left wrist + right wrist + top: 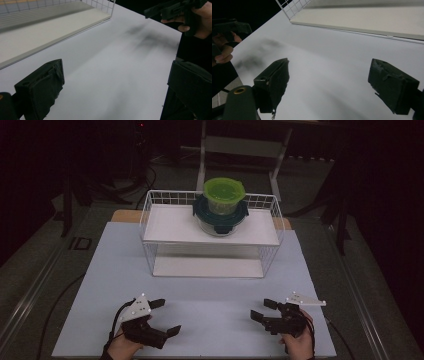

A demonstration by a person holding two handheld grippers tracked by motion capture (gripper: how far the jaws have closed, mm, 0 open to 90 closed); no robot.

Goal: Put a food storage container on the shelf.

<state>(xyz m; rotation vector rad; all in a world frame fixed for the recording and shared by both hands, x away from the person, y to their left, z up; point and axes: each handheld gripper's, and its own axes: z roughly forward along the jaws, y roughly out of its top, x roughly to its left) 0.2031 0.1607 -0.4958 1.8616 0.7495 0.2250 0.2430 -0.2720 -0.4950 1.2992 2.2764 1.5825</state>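
Fingers of both the left gripper (164, 317) and right gripper (261, 309) are released near the table's (210, 295) front edge. Probably the start: next, reach to the stacked containers (220, 206) on the rack (210, 232).

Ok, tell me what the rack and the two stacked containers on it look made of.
Rack: white coated wire, by its thin grid, with flat matte shelf boards. Green-lidded container: translucent plastic, probably. Container below: clear glass or plastic with a dark teal plastic lid.
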